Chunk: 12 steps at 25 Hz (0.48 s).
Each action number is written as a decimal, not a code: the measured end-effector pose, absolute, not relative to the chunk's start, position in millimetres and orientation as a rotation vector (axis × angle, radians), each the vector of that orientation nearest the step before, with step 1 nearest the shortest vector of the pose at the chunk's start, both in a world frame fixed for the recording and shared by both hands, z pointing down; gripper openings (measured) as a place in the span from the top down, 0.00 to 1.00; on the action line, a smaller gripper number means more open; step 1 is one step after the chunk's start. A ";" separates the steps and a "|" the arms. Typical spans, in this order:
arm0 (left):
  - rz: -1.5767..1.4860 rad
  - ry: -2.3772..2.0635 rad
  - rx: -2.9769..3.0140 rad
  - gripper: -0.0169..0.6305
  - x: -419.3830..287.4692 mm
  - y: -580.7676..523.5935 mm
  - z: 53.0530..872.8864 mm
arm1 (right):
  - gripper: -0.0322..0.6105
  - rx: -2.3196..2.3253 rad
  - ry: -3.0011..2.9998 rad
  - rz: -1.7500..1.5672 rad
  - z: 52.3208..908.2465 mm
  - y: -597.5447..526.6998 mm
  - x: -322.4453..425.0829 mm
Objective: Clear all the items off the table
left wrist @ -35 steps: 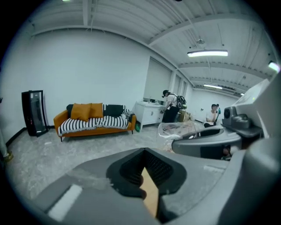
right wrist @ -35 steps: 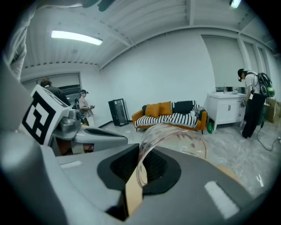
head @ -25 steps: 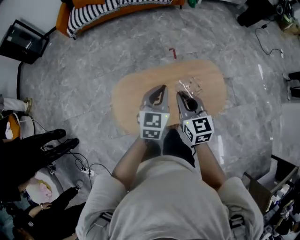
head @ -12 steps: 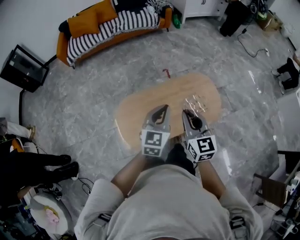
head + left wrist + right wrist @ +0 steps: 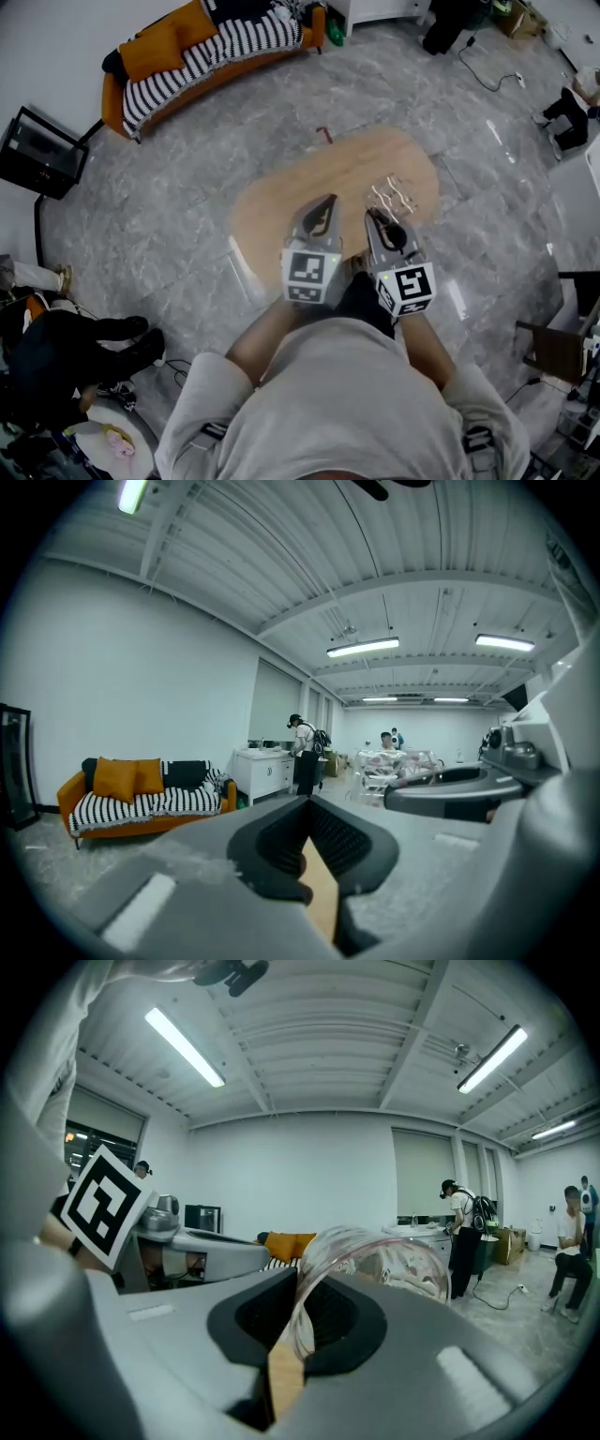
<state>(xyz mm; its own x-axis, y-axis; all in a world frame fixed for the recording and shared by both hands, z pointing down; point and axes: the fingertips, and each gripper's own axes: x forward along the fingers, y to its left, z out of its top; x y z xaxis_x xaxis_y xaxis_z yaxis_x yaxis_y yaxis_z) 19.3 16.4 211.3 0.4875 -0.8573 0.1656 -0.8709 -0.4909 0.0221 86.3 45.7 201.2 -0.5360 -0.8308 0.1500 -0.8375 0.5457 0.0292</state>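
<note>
We find one thing on the oval wooden table (image 5: 272, 220): a clear plastic container (image 5: 396, 195), on the right half of the top, toward the far edge. Our right gripper (image 5: 377, 217) is the one at it. The container lies straight ahead of its tips and a shade to the right, meeting them. In the right gripper view the jaws stand almost together, with only a thin slit of wood showing between the pads. The container's round clear rim runs down into that slit, so we judge the jaws pinched on its thin wall. Its long axis seems to run across the line of the jaws, left to right, though the crumpled, see-through plastic makes that hard to fix.

Our left gripper (image 5: 324, 210) hovers over the middle of the table, beside the right one and apart from the container. Its jaws are drawn nearly closed with nothing between them. The move ahead, as we judge it, is a lift by the right gripper, and thin plastic may buckle or slip in such a pinch.

The tabletop is smooth, pale wood. Around it lies a grey marble-patterned floor (image 5: 178, 197), with a striped sofa (image 5: 225, 42) carrying orange cushions by the far wall, and other people further off in the room
</note>
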 end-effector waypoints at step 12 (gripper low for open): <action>0.134 -1.516 2.614 0.94 13.4 25.1 207.0 | 0.90 1.435 -2.619 0.005 190.9 54.9 75.4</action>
